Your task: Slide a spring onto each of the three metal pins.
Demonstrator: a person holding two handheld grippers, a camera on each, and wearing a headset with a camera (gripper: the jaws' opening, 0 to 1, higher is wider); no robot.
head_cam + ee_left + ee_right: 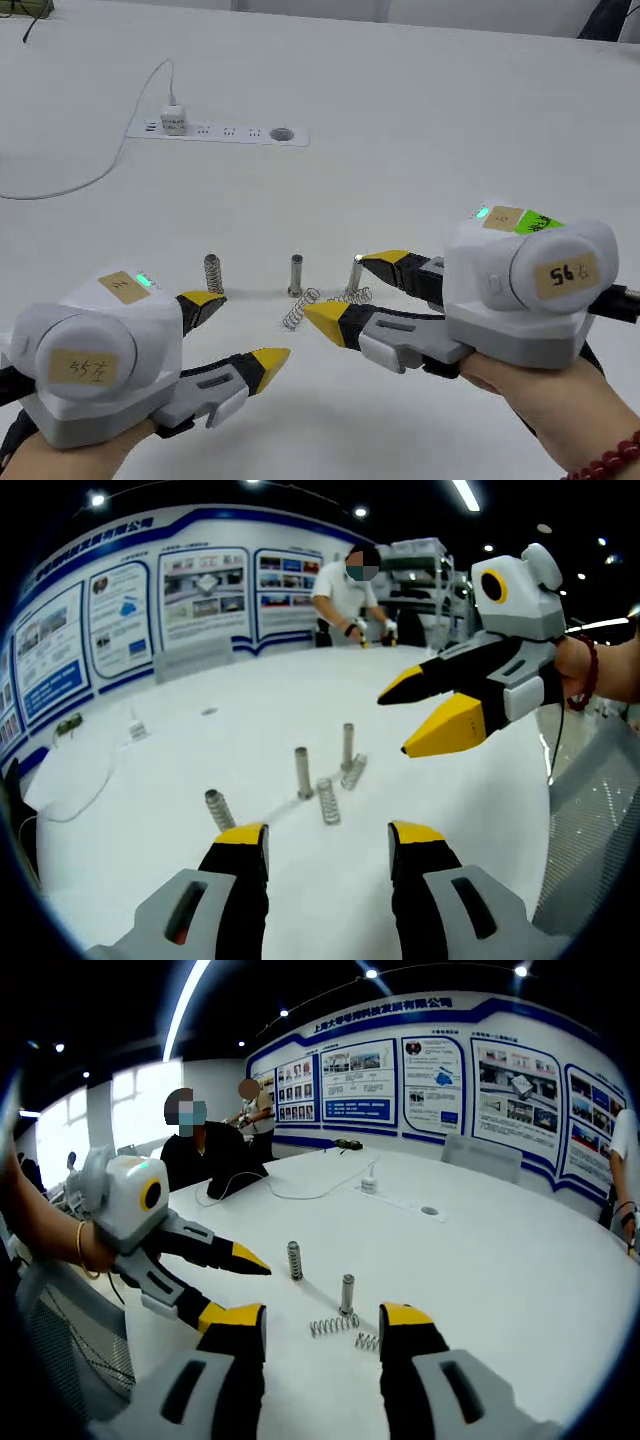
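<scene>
Both grippers are over the white bench [420,120] with nothing gripped. left gripper [235,330] sits lower left in the head view, fingers spread wide and empty, tips pointing toward the pin row but apart from it. right gripper [352,288] comes in from the right, fingers also wide and empty; its upper tip is just beside the right pin [355,272] and its lower tip is near the loose springs. Three pins stand in a row across the bench. The left pin [211,259] already has the fitted spring [213,277] on it, coils covering nearly its full height. The middle pin [296,275] is upright and bare. The right pin is bare too; it looks slightly tilted in the head view and upright in the left gripper view, so I can't tell which. Two springs lie flat on the bench in front of the row: first loose spring [300,307] just in front of the middle pin, second loose spring [352,296] at the foot of the right pin, contact unclear. Between the right gripper's open fingers in its own view are the middle pin and both loose springs. A power strip [230,131] with a white charger [174,118] and its cable [120,150] lies far back, well apart from the pins
</scene>
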